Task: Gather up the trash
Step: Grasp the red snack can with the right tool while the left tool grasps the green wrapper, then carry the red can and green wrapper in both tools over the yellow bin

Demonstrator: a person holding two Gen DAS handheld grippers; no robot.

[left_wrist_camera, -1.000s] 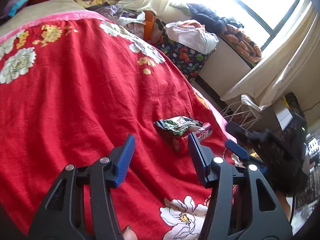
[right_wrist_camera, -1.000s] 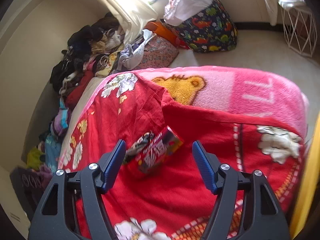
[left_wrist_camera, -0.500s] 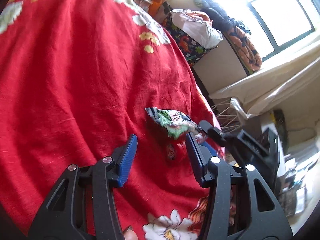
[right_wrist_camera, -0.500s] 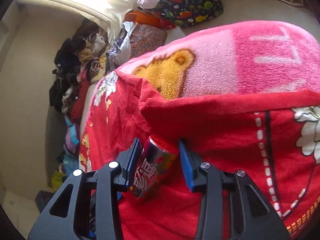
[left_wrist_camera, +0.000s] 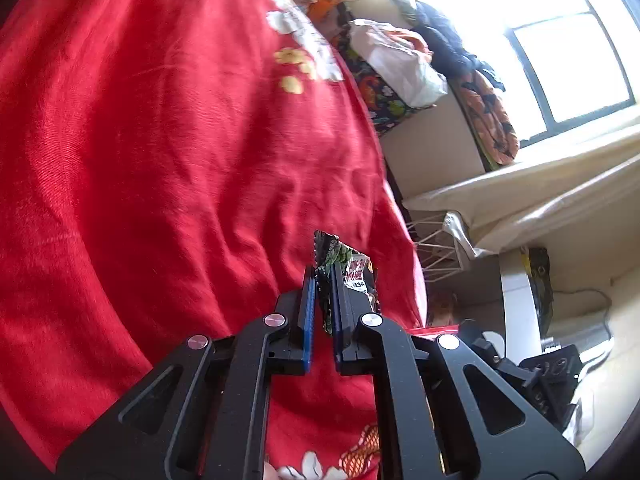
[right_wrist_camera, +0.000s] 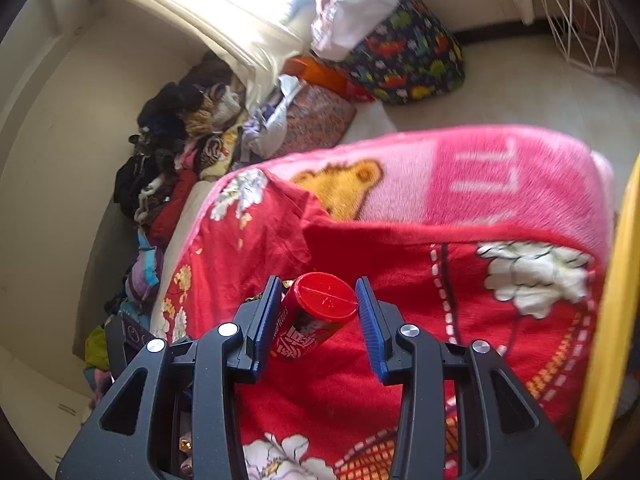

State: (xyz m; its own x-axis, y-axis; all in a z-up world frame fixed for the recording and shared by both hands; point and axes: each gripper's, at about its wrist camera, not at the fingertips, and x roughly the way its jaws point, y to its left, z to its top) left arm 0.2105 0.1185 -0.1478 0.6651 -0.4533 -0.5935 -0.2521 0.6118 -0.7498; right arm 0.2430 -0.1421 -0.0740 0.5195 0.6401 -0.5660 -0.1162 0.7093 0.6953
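A crumpled green and black snack wrapper (left_wrist_camera: 340, 254) sits at the edge of the red flowered bedspread (left_wrist_camera: 160, 160). My left gripper (left_wrist_camera: 322, 276) is shut on it, its blue pads pinching the wrapper's near end. In the right wrist view a red snack can (right_wrist_camera: 312, 320) with a red plastic lid is tilted between the blue pads of my right gripper (right_wrist_camera: 318, 286). That gripper is shut on the can and holds it just above the bedspread (right_wrist_camera: 332, 380). Most of the can's lower body is hidden behind the left finger.
A pink bear-print blanket (right_wrist_camera: 460, 176) lies under the bedspread at the bed's end. On the floor beyond stand a dinosaur-print bag (right_wrist_camera: 404, 60) stuffed with white plastic and a white wire basket (right_wrist_camera: 576, 20). Piled clothes (right_wrist_camera: 172, 152) line the wall.
My left jaws came down around the wrapper and closed on it. My right jaws closed on the red can and drew it back from the wrapper, so its lid now faces the camera.
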